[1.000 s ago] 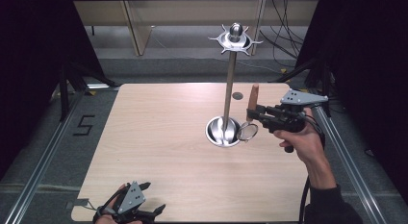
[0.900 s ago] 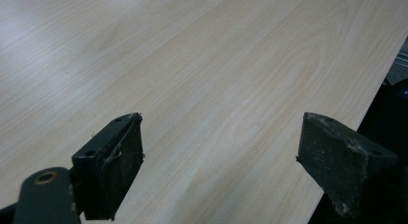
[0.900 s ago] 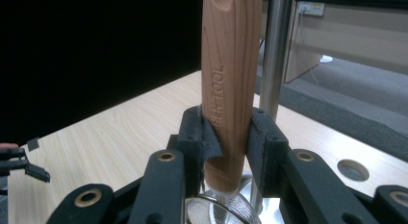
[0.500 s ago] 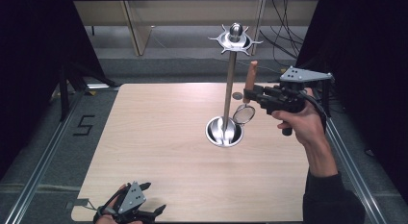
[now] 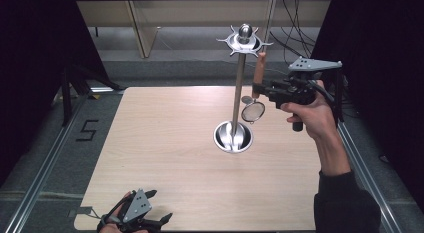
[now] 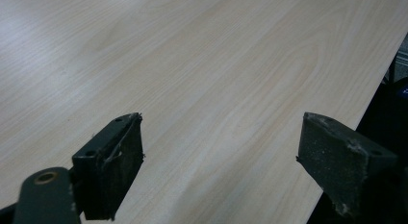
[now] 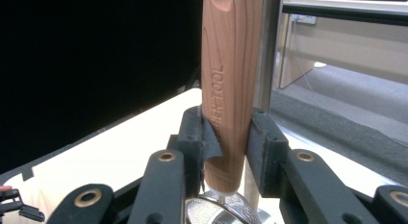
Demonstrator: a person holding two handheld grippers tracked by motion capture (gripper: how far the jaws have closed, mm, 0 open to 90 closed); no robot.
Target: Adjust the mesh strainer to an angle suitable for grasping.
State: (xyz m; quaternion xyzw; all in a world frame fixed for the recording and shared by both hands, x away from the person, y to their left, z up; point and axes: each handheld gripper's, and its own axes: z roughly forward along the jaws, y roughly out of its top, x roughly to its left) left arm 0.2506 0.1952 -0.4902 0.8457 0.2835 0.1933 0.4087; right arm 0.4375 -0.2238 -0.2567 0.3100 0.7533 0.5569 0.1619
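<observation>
Wooden-handled small mesh strainer [image 5: 255, 95], that's your piece, and you've got it hanging upright in the air beside the tall chrome utensil stand [image 5: 239, 88], above the far right part of the light wooden tabletop [image 5: 165, 153]. Your right gripper [image 5: 264, 88] has its jaws clamped on the handle just above the round mesh bowl. Careful: the handle top sits near the stand's hooked crown, and a bump there could knock the stand over, or the rounded wood could slide in the pads. Your left gripper [image 5: 135, 218] rests at the near left edge, jaws wide apart, nothing between them
</observation>
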